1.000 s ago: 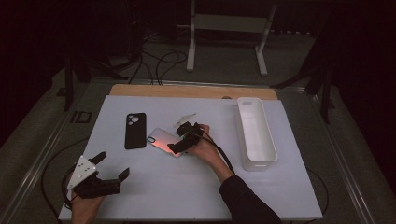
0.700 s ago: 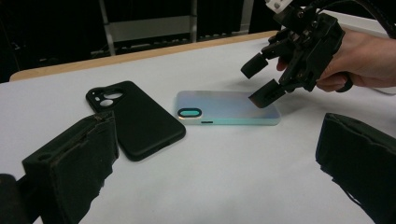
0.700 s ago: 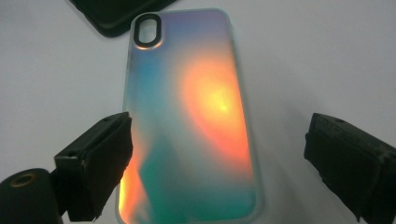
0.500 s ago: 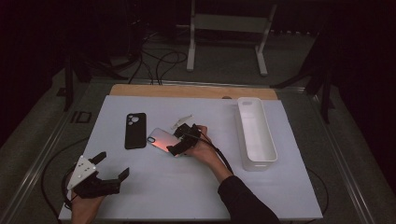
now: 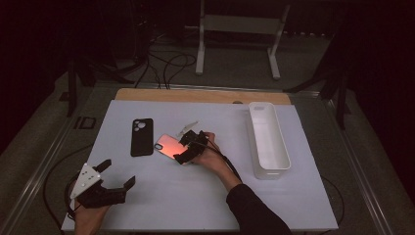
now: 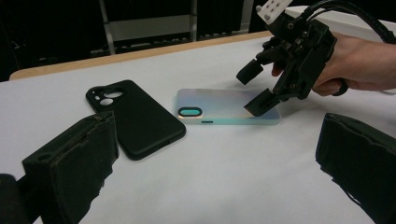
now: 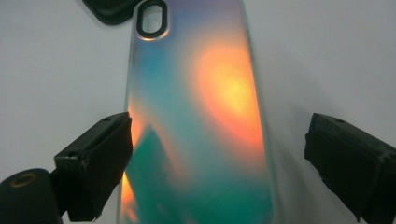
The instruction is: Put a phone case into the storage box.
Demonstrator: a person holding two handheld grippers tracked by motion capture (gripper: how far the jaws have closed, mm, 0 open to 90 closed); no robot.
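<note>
An iridescent phone case (image 5: 165, 145) lies back up in the middle of the white table top, with a black phone case (image 5: 142, 137) just to its left. My right gripper (image 5: 182, 149) is open over the iridescent case's near end, one jaw on each side of it (image 7: 201, 116). The left gripper view shows the iridescent case (image 6: 224, 106), the black case (image 6: 135, 116) and the right gripper (image 6: 256, 88), whose lower finger sits at the case's edge. My left gripper (image 5: 117, 173) is open with nothing between its fingers, near the table's front left corner.
A long white tray (image 5: 268, 139) stands on the right side of the table. A wooden strip (image 5: 195, 95) runs along the far edge. Behind it are a metal stand (image 5: 235, 29) and cables on the floor.
My right gripper has crept a little to the left, farther over the iridescent case. The left gripper and both cases have stayed put.
</note>
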